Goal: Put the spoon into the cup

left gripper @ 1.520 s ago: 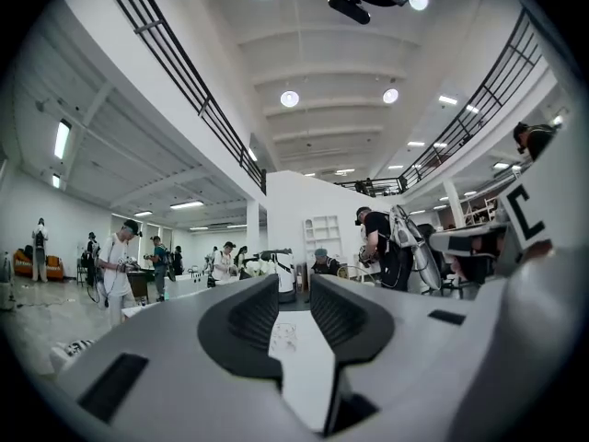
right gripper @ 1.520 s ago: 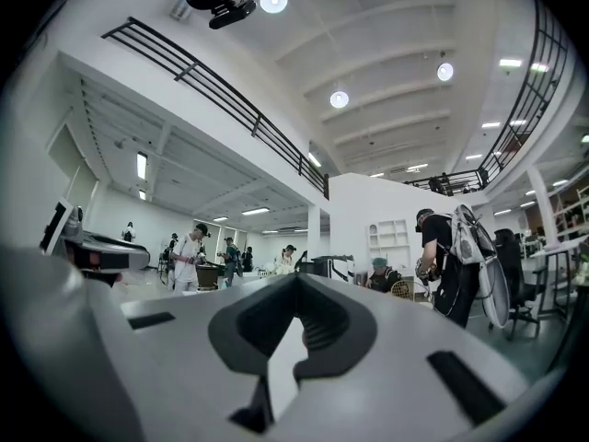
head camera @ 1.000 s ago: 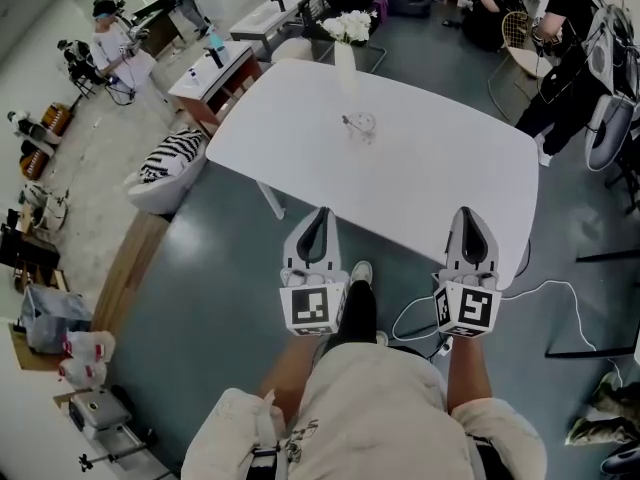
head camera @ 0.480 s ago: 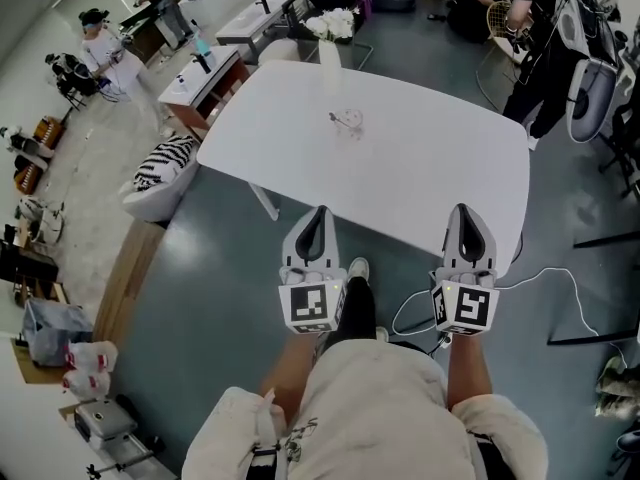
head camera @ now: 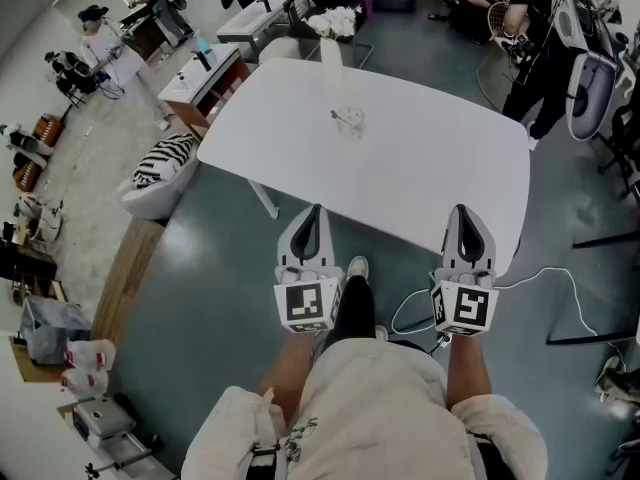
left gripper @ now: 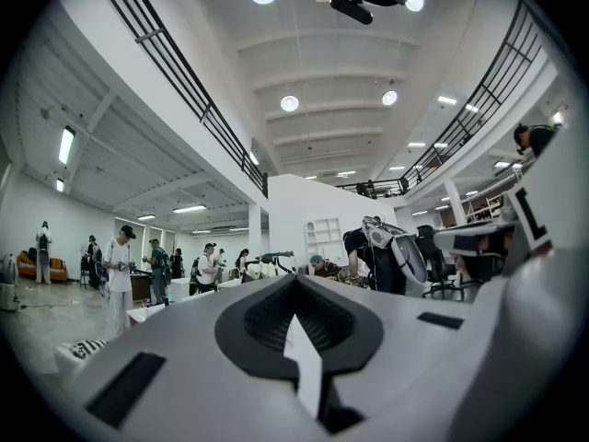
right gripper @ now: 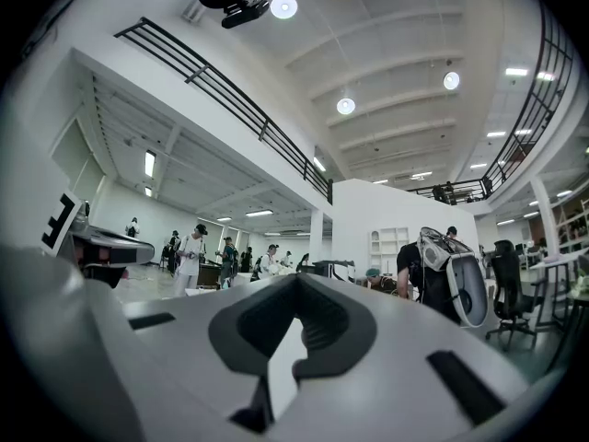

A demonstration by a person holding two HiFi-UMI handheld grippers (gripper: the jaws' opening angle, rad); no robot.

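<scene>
In the head view a clear glass cup [head camera: 353, 120] stands on the far half of the white table [head camera: 440, 183]. A small spoon [head camera: 340, 117] lies just left of it; whether they touch is too small to tell. My left gripper [head camera: 314, 210] and right gripper [head camera: 466, 210] hover side by side over the floor at the table's near edge, well short of the cup. Both point level toward the table. In the left gripper view the left gripper [left gripper: 294, 280] has its jaws together on nothing. The right gripper [right gripper: 296, 278] looks the same in its own view.
A vase of white flowers [head camera: 337, 30] stands at the table's far edge. A zebra-striped seat [head camera: 166, 161] and a small desk [head camera: 205, 71] sit left of the table. A cable [head camera: 525, 286] loops over the floor at right. Several people and chairs [head camera: 590, 58] crowd the far side.
The head view has shifted a little, so the table and cup sit slightly higher and further left in the picture. Both grippers have stayed where they were.
</scene>
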